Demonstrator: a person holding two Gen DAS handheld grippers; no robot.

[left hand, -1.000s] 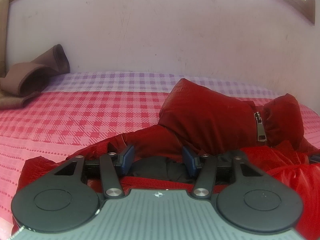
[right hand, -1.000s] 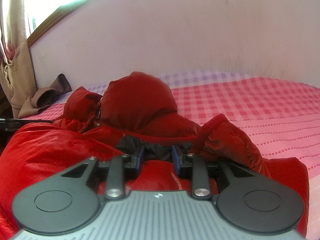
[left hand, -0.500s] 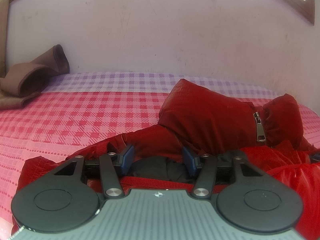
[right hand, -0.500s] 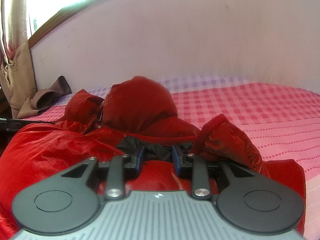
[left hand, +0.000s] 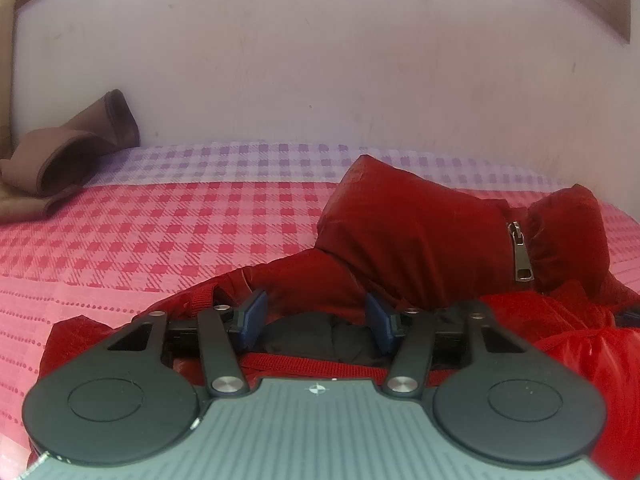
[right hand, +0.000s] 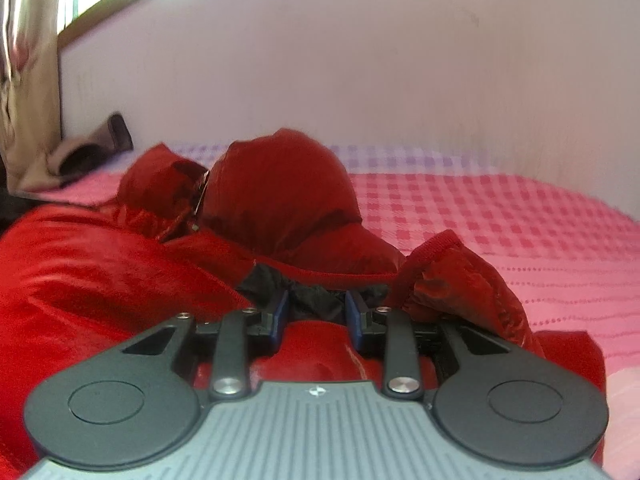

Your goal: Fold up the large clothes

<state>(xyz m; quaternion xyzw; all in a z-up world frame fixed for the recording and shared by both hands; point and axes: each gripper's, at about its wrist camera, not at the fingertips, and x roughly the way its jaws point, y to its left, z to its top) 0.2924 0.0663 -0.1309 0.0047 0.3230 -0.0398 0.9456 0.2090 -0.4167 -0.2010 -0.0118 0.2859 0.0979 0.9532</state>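
Your left tongs (left hand: 316,318) stand apart over a red jacket (left hand: 416,232) (black lining between). Your right tongs (right hand: 316,314), narrower, flank the lining; grip unclear.

a bed (left hand: 168,240) covered in a checked sheet carries everything: the checks are red and pink across the near and middle part and turn pale purple and white in a band along the wall, while the nearest stretch is pink with dotted lines. a puffy red jacket (left hand: 416,232) lies crumpled on it, hood bunched toward the wall and a ribbed cuff (right hand: 432,248) resting on the sheet. a folded brown cloth (left hand: 68,160) lies in the far corner against the wall.
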